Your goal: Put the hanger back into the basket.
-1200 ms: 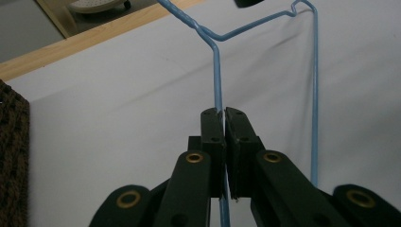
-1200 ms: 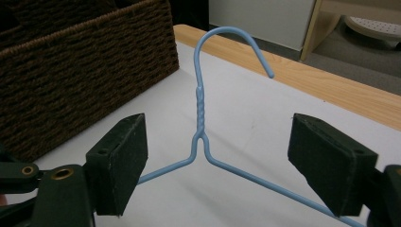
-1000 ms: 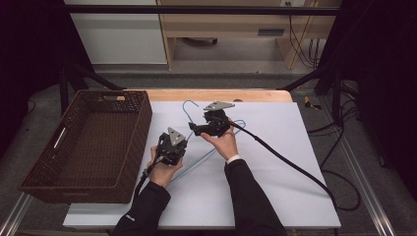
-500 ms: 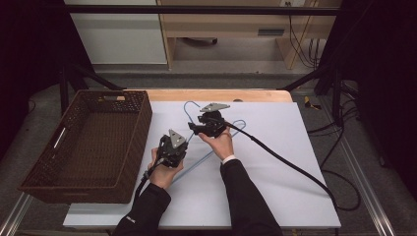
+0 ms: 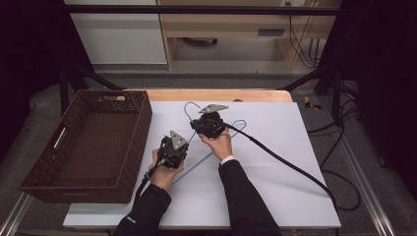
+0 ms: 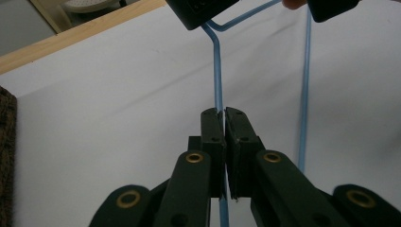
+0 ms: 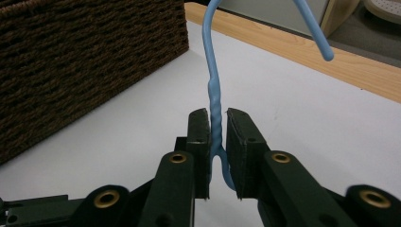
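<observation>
A blue wire hanger (image 5: 196, 167) lies on the white table top (image 5: 275, 167), hook toward the far edge. My left gripper (image 5: 173, 151) is shut on one of its thin wire arms; in the left gripper view the wire (image 6: 217, 71) runs out from between the closed pads of that gripper (image 6: 222, 116). My right gripper (image 5: 195, 126) sits at the hanger's top. Its jaws have just been closing, and in the right gripper view they (image 7: 217, 118) press on the twisted neck below the hook (image 7: 211, 61).
A dark woven basket (image 5: 142, 123) stands at the left of the table, its wall close to the right gripper (image 7: 71, 61). A wooden strip (image 5: 221, 95) borders the far edge. The right gripper's black cable (image 5: 290, 164) trails across the table to the right.
The right hand has edged a little to the left over the hanger's top. The left hand and the hanger have stayed where they were.
</observation>
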Demonstrator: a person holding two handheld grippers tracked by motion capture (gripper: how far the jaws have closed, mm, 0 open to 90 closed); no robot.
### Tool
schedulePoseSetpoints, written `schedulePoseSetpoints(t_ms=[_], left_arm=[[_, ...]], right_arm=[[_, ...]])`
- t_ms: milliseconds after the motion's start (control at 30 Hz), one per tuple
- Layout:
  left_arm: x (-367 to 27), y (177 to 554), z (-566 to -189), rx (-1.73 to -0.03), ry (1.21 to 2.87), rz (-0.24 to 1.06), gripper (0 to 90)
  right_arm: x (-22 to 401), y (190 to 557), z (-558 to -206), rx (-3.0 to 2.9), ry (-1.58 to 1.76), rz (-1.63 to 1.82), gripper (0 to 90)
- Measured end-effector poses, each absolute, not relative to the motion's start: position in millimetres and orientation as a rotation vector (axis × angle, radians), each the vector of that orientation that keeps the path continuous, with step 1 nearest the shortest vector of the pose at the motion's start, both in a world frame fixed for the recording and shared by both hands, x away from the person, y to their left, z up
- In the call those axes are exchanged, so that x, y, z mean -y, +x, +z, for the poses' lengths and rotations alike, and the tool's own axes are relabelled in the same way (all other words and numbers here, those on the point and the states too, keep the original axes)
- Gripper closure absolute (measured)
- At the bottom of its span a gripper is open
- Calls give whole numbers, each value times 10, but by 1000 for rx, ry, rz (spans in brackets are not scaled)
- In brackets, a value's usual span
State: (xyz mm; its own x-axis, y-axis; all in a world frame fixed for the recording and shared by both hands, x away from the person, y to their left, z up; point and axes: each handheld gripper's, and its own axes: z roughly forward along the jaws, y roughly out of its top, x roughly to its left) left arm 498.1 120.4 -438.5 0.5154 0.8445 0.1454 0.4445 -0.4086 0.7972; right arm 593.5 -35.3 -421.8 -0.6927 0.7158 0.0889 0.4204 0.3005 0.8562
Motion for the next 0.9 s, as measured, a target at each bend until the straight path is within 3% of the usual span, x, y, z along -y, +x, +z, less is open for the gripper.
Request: schedulePoseSetpoints(t_ms=[367, 567, 600, 667, 767, 900], left_arm=[[-1217, 4985, -4381, -1045, 2021, 709, 861], [-1249, 5008, -4309, -1025, 1983, 690, 696], [-1250, 5038, -4285, -1017, 2007, 687, 637], [-1232, 5080, -4278, -1008, 2043, 644, 602], [-1201, 5134, -4288, -1013, 2100, 595, 567], [-1183, 5178, -4307, -1013, 2138, 570, 595]], right_arm=[[355, 5900, -4185, -2240, 1035, 1341, 859], [356, 5892, -4185, -2240, 1018, 1340, 861], [355, 5887, -4183, -2243, 1013, 1341, 861], [358, 5883, -4179, -2248, 1009, 1346, 861], [359, 5882, -4174, -2252, 1004, 1351, 861], [363, 5878, -4170, -2255, 998, 1350, 861]])
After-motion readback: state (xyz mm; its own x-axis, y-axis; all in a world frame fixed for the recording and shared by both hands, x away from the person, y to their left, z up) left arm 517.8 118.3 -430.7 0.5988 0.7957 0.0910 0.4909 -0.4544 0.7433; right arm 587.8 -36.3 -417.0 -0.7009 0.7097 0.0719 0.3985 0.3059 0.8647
